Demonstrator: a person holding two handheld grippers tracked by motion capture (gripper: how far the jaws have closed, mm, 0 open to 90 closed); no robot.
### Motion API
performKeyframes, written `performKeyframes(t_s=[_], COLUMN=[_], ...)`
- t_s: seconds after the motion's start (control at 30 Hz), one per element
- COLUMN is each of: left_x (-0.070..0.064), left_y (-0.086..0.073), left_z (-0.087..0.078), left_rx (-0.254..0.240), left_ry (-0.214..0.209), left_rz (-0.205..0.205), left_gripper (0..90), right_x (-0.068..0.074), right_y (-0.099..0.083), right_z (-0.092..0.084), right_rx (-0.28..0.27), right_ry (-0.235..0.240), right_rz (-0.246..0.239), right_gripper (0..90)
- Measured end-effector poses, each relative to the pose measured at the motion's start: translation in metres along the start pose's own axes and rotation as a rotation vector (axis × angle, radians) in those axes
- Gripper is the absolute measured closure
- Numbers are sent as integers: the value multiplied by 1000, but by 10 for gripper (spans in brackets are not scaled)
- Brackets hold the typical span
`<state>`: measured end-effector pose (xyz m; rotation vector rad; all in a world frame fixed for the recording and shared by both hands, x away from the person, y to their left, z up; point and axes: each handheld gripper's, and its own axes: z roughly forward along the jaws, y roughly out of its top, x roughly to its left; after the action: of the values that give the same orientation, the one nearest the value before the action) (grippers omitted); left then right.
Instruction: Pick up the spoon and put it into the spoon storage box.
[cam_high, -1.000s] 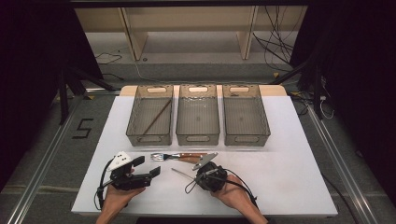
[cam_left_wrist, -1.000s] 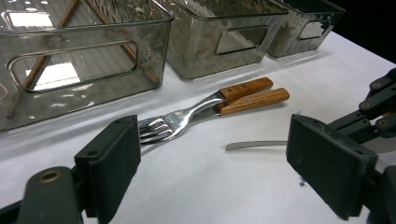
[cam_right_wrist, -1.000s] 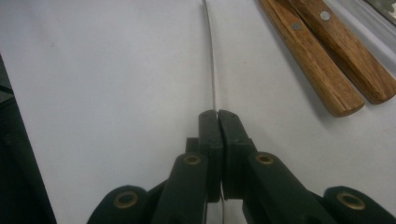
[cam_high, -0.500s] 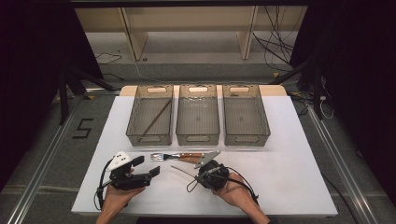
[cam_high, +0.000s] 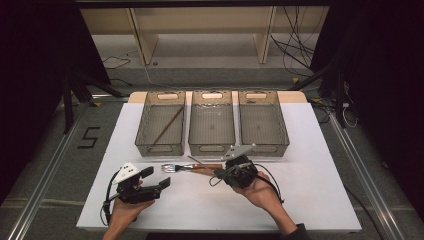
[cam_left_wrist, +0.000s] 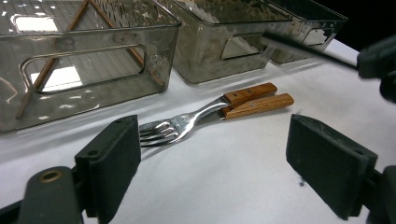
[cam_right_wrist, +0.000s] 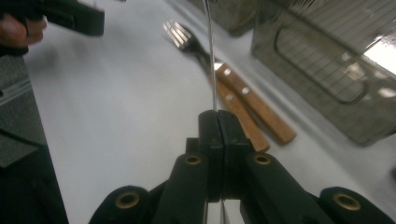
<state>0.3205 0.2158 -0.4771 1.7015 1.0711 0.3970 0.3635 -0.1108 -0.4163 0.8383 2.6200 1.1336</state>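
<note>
Above the forks (cam_high: 187, 168), right gripper (cam_high: 220, 172) risen, jaws clenched on thin rod (cam_right_wrist: 210, 56), left gripper (cam_high: 159, 179) released, unmoved

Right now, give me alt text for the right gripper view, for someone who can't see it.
The right gripper is shut on a thin metal rod pointing away over a white table. Beyond it lie two wooden-handled forks beside a smoky clear bin.

bins (cam_high: 212, 125) block ahead; forks (cam_high: 192, 168) lie between.
</note>
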Motion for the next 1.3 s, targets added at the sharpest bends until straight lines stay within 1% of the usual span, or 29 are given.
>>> performKeyframes(t_s=[0.13,0.33,0.57,0.73,0.9,1.17,1.3], left_x=[0,0,-4,-5,-5,-4,-4], left_y=[0,-2,-3,-4,-4,-4,-4], left_z=[0,0,0,0,0,-1,-1], left_rx=[-2,-8,-15,-14,-23,-27,-30], left_ry=[0,2,-6,-9,-7,-4,-4], left_rz=[6,5,11,16,16,15,15], left_gripper=[176,176,176,176,176,176,176], right_x=[-8,-22,-43,-55,-66,-84,-93], right_y=[11,27,46,60,74,89,96], right_z=[-5,-6,-6,-4,0,14,18], right_rx=[-30,-48,-76,-80,-79,-65,-63], right_ry=[-9,-34,-66,-93,-113,-140,-156], right_rz=[13,35,82,97,116,161,182], right_gripper=[900,900,900,900,900,900,900])
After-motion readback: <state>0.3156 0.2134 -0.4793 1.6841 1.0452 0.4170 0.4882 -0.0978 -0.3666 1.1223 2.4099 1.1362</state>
